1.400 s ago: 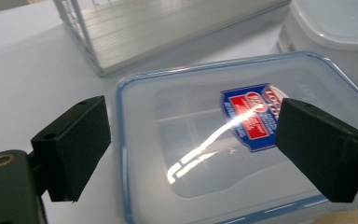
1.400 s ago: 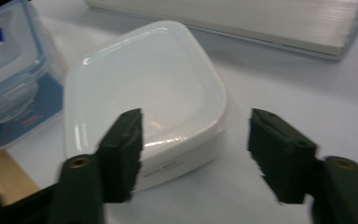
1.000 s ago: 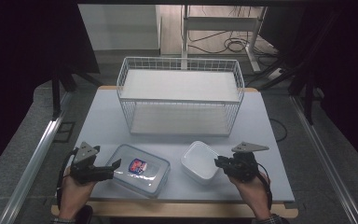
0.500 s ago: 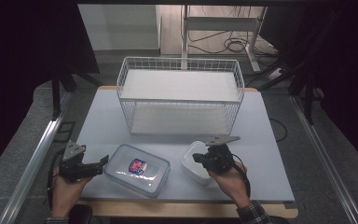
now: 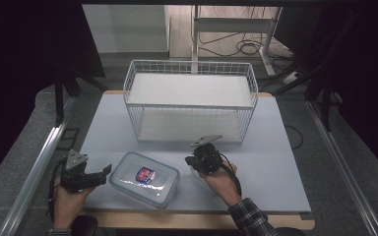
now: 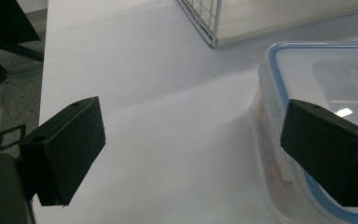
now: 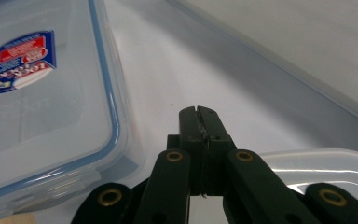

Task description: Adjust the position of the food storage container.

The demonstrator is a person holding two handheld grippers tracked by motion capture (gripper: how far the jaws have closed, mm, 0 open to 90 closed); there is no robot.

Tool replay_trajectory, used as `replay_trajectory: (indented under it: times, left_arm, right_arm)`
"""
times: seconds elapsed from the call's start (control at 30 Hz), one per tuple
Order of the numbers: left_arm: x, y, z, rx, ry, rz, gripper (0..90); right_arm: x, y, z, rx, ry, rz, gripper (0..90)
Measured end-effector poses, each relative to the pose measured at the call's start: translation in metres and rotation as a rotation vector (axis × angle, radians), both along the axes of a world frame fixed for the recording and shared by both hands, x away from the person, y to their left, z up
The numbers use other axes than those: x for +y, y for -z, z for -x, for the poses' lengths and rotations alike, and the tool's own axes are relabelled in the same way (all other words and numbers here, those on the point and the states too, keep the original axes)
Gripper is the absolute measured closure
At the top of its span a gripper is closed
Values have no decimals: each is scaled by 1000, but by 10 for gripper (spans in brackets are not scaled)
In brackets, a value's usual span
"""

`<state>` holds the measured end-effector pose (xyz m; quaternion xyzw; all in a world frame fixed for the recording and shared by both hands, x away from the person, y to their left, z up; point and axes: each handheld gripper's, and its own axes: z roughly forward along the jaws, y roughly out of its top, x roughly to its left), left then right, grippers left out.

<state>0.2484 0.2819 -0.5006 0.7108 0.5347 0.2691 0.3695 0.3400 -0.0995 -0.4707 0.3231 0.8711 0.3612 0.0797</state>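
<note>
The high view is evenly lit over the pale table (image 5: 275, 162), while its surroundings fall into near-black on both sides. The wire basket (image 5: 189, 101) casts only a faint, soft shadow. In the left gripper view, a small glare spot sits on the lidded container (image 6: 326, 84), and the near jaws appear soft and out of focus. In the right gripper view, the container label (image 7: 21, 58) is slightly blurred, and the background is diffuse.
</note>
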Motion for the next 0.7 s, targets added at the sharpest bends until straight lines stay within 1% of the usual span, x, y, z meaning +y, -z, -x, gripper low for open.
replay_trajectory:
  times: [0.07, 0.1, 0.2, 0.3, 0.4, 0.53, 0.57, 0.6, 0.7]
  left_arm:
    - [1, 1, 0, 4, -4, 3, 63]
    - [1, 1, 0, 5, -6, 3, 62]
    - [2, 1, 0, 5, -5, 6, 62]
    - [1, 2, 0, 8, -2, 5, 62]
    - [1, 2, 0, 11, 2, 6, 62]
    - [0, 3, 0, 15, 1, 4, 62]
    - [0, 3, 0, 15, 1, 4, 61]
    - [-1, 3, 0, 17, 1, 3, 61]
    - [-1, 3, 0, 18, 1, 3, 61]
  right_arm:
    - [3, 3, -1, 4, -2, 19, 891]
    - [3, 4, 0, 4, 0, 15, 892]
    - [2, 2, 4, 6, -8, 39, 892]
    - [-2, 1, 10, 12, -14, 47, 892]
    - [-11, 1, 16, 14, -12, 44, 892]
    - [-26, 0, 24, 20, 8, 36, 892]
    - [-26, 0, 24, 20, 8, 36, 892]
    - [-36, 0, 28, 21, 21, 38, 892]
    - [-46, -2, 31, 16, 39, 51, 892]
